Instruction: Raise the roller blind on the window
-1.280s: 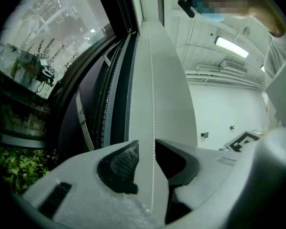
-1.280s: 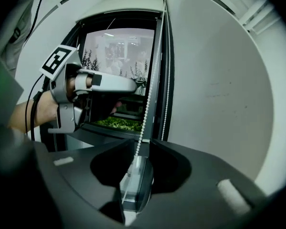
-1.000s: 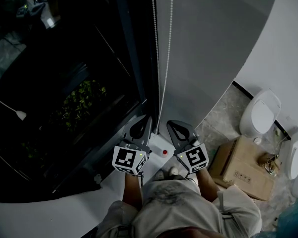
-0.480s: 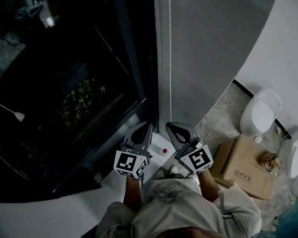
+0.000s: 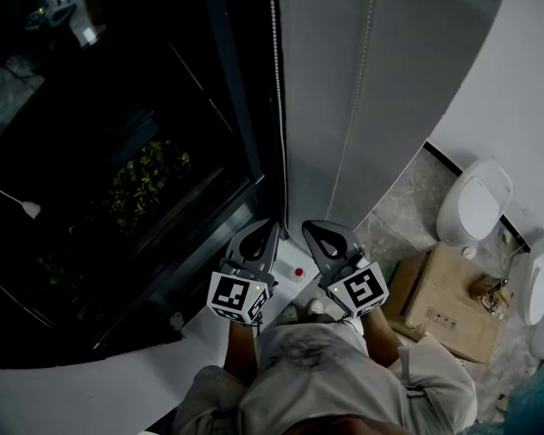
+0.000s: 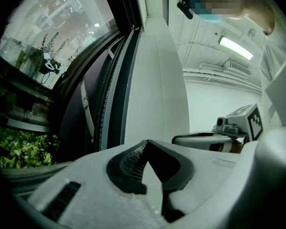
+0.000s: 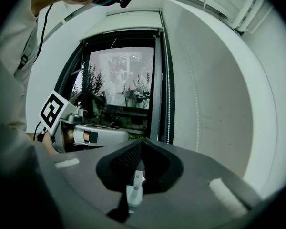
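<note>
My left gripper (image 5: pixel 265 232) and my right gripper (image 5: pixel 317 232) point up side by side, tips near each other but apart, each with its marker cube at the rear. In the left gripper view my left jaws are pressed together at the tips. Their ribbed black pads meet in a point, and the teardrop hollow behind them frames only pale wall. In the right gripper view my right jaws are likewise closed tip to tip. In their hollow they pinch a small white fitting (image 7: pixel 135 182), hard and blocky, with a short stub on top.

The bead chain (image 5: pixel 276 107), a string of tiny pale balls, runs in two strands. One drops along the dark window frame (image 5: pixel 245 107) to just beside my left tips. The other slants across the smooth grey wall (image 5: pixel 417 80) down to my right tips. Ahead of both pairs of jaws is the window (image 7: pixel 119 80), its glass bare, with leafy plants (image 5: pixel 150 175) beyond it. The roller blind (image 7: pixel 126 20) seems to be the pale band across the window's head, well above my tips, though the wide lens leaves that unsure.

To the right of my right jaws and a little behind them, a brown cardboard box (image 5: pixel 440 306) stands on the mottled stone floor (image 5: pixel 403 211). Its flaps are shut and its contents hidden. Just beyond it is a glossy white toilet (image 5: pixel 476 207).
</note>
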A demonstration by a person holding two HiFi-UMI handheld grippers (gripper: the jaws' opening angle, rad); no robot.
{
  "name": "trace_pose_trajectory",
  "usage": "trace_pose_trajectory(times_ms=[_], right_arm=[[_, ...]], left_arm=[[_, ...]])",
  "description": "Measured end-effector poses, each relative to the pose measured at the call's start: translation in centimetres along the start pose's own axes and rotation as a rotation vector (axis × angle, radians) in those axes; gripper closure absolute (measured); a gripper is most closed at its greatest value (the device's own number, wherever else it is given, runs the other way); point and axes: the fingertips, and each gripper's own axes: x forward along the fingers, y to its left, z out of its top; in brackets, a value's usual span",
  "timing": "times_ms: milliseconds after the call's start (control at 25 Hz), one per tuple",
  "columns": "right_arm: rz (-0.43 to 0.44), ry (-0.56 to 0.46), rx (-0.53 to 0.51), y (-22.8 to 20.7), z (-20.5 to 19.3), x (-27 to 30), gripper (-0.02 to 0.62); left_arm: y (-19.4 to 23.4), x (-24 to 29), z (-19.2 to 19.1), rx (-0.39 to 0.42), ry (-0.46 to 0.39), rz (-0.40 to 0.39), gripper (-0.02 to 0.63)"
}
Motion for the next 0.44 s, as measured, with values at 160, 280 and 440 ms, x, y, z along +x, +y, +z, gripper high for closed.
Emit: trace_pose_trajectory(times_ms=[160, 280, 440], right_arm=[[0.002, -0.002, -0.001, -0.02, 0.01, -0.11, 0.588], [0.002, 0.001, -0.003, -0.13, -0.1, -0.18, 0.588], [0.001, 0.007, 0.007, -0.31, -0.32, -0.4, 0.588]], left_arm=[[-0.14, 0.03, -0.01, 0.001, 0.001, 0.001, 0.601], [-0.22, 0.1, -0.05, 0.001, 0.001, 0.004, 0.601], [-0.4, 0.21, -0.14, -0.002, 0.004, 0.008, 0.601]])
